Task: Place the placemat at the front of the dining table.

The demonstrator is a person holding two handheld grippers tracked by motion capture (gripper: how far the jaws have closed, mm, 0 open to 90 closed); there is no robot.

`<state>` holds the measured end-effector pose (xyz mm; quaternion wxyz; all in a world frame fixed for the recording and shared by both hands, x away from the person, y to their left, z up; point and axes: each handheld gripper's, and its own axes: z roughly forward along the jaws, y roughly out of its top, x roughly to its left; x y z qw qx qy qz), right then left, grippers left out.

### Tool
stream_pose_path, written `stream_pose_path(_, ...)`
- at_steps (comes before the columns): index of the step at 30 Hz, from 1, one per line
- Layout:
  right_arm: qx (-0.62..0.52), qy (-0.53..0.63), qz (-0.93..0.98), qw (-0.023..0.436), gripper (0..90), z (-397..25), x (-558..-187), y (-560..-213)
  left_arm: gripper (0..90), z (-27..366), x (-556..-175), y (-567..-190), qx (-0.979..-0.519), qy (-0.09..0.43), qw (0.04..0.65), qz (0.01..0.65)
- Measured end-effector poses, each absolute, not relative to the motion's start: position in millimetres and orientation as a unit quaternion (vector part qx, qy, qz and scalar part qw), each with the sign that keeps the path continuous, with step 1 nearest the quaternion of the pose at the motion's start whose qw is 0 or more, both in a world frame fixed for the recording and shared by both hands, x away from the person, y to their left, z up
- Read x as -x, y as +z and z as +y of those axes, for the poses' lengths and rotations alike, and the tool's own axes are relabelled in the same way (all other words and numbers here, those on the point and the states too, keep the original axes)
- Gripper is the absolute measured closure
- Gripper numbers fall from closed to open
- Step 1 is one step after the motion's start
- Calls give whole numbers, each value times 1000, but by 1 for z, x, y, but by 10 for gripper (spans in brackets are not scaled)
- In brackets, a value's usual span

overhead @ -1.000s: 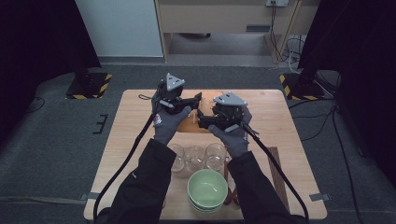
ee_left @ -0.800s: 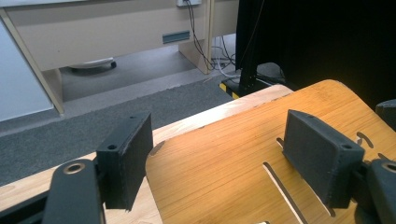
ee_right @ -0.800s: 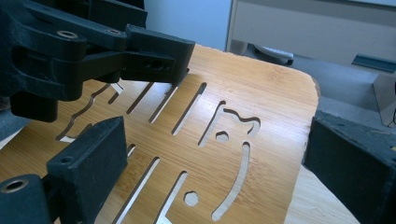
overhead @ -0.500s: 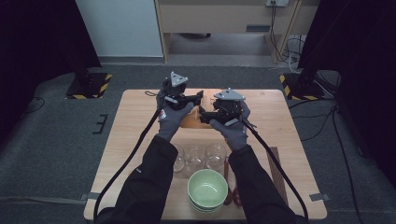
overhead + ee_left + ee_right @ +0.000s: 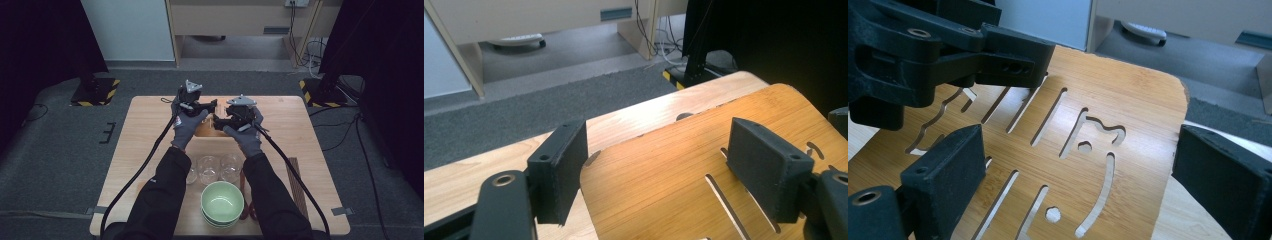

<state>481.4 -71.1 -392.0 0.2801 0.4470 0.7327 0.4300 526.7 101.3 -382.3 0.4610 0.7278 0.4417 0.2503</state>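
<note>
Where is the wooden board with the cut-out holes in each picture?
High view: bamboo board lies mid-table, between the two hands.
Left gripper view: board fills lower right, between the jaws.
Right gripper view: board fills the centre.
Shared landmark: the cut-out slots.

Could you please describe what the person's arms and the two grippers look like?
Both arms wear black sleeves and grey gloves. The left gripper and right gripper are black, each topped by a grey three-cornered plate and trailing a black cable. Their jaws are blocky black pads on pivoted arms.

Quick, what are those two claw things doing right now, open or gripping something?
Left gripper: open, jaws over the slotted wooden board, gripping nothing.
Right gripper: open over the same board, gripping nothing.
</note>
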Motion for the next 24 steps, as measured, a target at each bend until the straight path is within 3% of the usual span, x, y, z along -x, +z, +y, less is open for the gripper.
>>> stream_pose_path(24, -460, 388, 758, 253, 72, -64, -511, -442, 244, 100, -549, -435, -739, 245, 427, 460)
